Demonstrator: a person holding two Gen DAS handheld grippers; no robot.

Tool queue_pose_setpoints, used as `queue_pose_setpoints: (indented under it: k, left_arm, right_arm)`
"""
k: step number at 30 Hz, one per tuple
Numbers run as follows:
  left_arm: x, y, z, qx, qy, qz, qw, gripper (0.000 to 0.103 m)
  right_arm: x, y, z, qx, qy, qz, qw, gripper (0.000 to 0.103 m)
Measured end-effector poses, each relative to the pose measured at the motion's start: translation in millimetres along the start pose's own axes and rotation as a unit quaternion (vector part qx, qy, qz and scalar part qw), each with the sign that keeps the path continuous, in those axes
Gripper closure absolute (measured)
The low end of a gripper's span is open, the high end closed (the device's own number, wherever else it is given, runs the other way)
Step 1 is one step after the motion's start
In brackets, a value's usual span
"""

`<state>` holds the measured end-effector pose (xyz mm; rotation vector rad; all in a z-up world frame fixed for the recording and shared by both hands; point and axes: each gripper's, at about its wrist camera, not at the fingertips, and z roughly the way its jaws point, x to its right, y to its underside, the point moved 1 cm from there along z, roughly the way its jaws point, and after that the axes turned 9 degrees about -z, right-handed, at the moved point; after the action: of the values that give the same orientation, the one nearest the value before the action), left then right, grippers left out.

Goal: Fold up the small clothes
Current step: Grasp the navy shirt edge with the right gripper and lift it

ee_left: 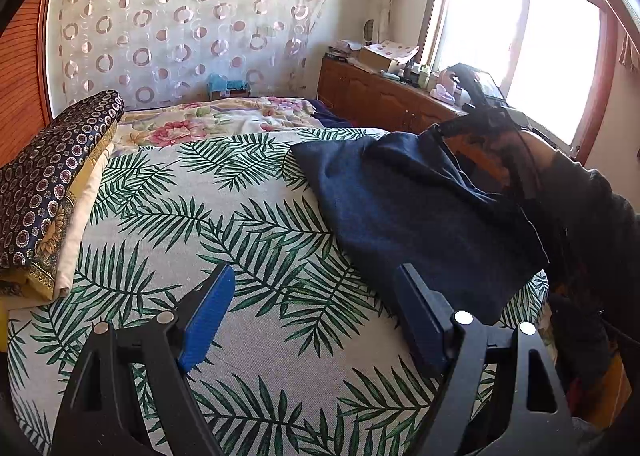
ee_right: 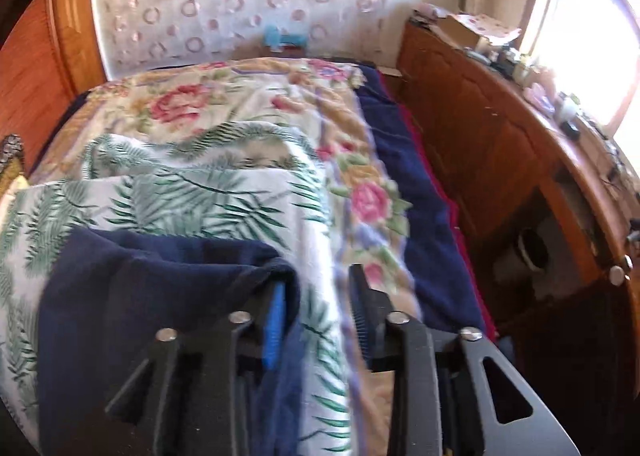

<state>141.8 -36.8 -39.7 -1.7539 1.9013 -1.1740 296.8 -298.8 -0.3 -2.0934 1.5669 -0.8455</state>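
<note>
Both grippers gape, left [ee_left: 312, 312] empty, right [ee_right: 316, 296] blurred, navy garment [ee_right: 160, 296] draping one finger.

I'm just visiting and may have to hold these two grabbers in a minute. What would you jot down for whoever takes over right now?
Left gripper: open, empty, hovering over the leaf-print cloth.
Right gripper: jaws apart, not pinching; the navy garment drapes over its left finger, so they may still be touching.
Garment: bunched on the right side of the leaf-print cloth, beside the left gripper.
Done: no neat fold visible yet.
Left: spread it flat, fold it, set it aside. A folded stack of patterned fabrics sits on the far left.
</note>
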Motion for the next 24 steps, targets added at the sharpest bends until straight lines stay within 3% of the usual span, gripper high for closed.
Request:
queue_pose_setpoints:
  k: [3, 9, 13, 18, 24]
  left_arm:
    - [3, -3, 6, -0.002, 0.000, 0.004, 1.0000, 0.021]
    - [14, -33, 37, -0.007, -0.009, 0.033, 0.9994, 0.021]
    - [24, -62, 66, -0.006, -0.011, 0.045, 0.9989, 0.021]
    - [35, -91, 114, -0.022, -0.010, 0.053, 0.9983, 0.021]
    - [45, -117, 170, -0.045, -0.016, 0.078, 0.9958, 0.048]
  right_arm:
    - [12, 2, -1, 0.001, 0.001, 0.012, 1.000, 0.056]
    - [17, -3, -9, 0.003, -0.007, -0.010, 1.000, 0.056]
    - [23, 3, -26, 0.019, -0.035, -0.032, 0.999, 0.056]
    - [36, 10, -39, 0.056, -0.101, -0.029, 0.993, 0.056]
    - [36, 21, -27, 0.071, -0.140, -0.024, 0.987, 0.056]
